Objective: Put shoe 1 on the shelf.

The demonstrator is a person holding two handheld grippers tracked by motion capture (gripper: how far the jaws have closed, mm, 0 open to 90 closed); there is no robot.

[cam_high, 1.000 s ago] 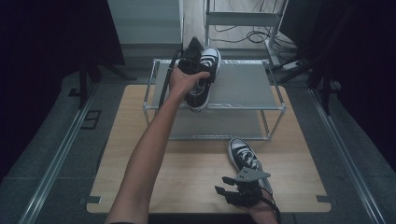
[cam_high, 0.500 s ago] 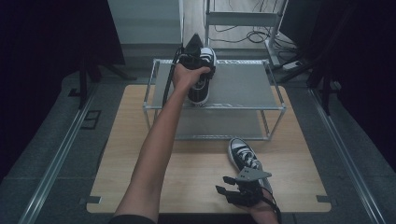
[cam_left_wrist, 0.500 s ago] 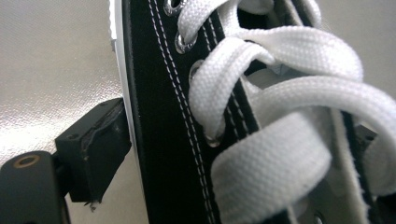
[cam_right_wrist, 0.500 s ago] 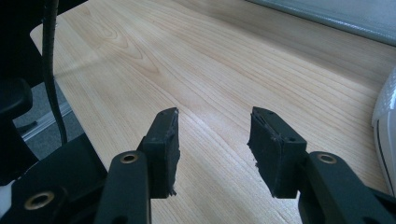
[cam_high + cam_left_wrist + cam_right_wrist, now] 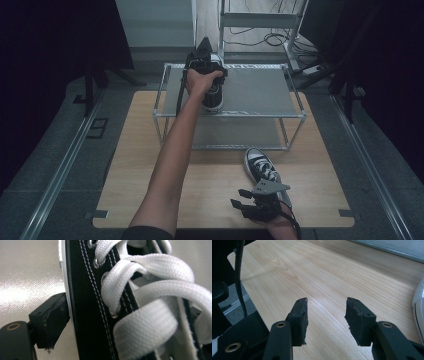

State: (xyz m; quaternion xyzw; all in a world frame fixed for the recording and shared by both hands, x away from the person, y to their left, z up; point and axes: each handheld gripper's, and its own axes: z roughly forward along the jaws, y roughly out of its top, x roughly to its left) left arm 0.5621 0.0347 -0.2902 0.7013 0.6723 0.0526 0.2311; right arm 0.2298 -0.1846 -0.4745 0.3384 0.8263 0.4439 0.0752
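Note:
A black sneaker with white laces (image 5: 216, 96) is at the left part of the rack's top shelf (image 5: 260, 90); I cannot tell if its sole rests there. My left gripper (image 5: 205, 75) reaches down on it from above. In the left gripper view the shoe (image 5: 100, 302) sits between the jaws, one pad (image 5: 51, 320) against its white sole edge; the jaws have just been opening slightly. A matching sneaker (image 5: 260, 166) lies on the wooden table (image 5: 140, 165). My right gripper (image 5: 250, 205) (image 5: 325, 315) hovers open just in front of it, nothing between its jaws.
The metal rack has a lower shelf (image 5: 235, 135) under the top one and stands at the table's far half. The second sneaker's white toe (image 5: 419, 305) shows at the right edge of the right gripper view. Dark curtains and floor rails flank the table.
My left hand has carried the black sneaker a little back and down toward the top shelf, and the shoe now sits straighter. The right gripper has stayed where it was.

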